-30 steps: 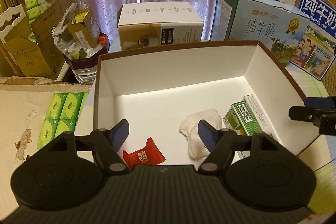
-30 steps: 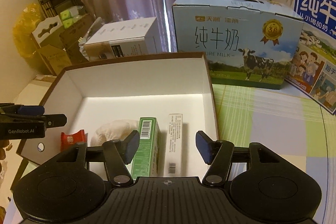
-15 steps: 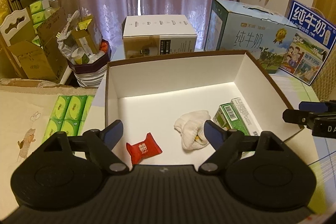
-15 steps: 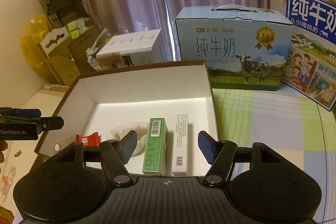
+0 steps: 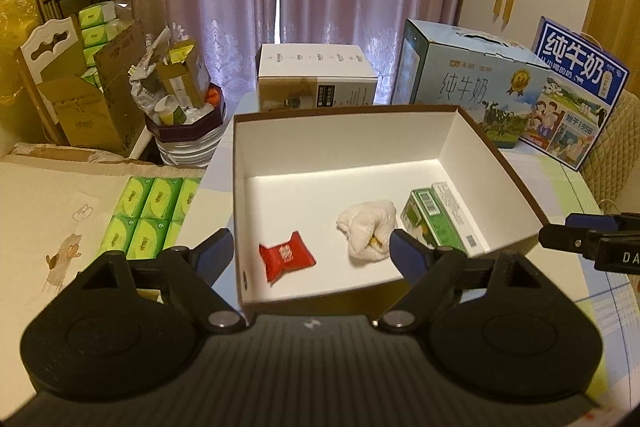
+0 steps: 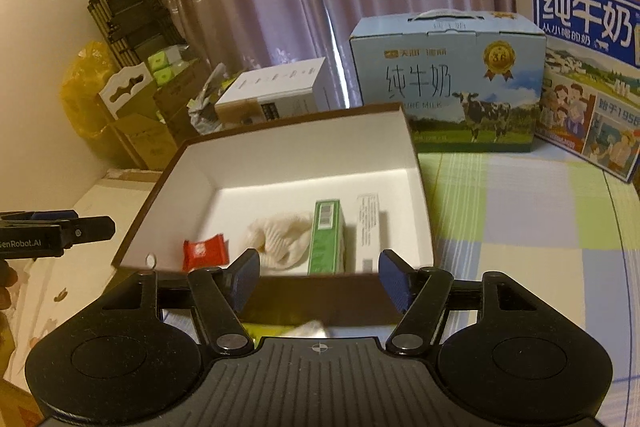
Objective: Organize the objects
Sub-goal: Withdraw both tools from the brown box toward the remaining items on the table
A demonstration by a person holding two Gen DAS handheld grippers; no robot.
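Observation:
An open brown box with a white inside (image 5: 344, 147) (image 6: 300, 155) holds a red candy packet (image 5: 286, 259) (image 6: 205, 253), a crumpled white cloth (image 5: 370, 229) (image 6: 280, 241), a green carton (image 5: 434, 223) (image 6: 327, 237) and a white carton (image 5: 456, 211) (image 6: 369, 231). My left gripper (image 5: 310, 253) is open and empty, just in front of the box's near wall. My right gripper (image 6: 320, 283) is open and empty, in front of the box's near wall. Each gripper shows at the edge of the other's view.
Green tissue packs (image 5: 150, 217) lie left of the box. A white carton box (image 5: 316, 75), a blue milk case (image 5: 472, 83) (image 6: 448, 75) and a second milk case (image 5: 576, 91) (image 6: 588, 67) stand behind it. Cardboard boxes and a cluttered bin (image 5: 180, 107) stand at the back left.
Both grippers have pulled back and up away from the box, so more of it shows. The left jaws have opened wider. The objects in the box have not moved.

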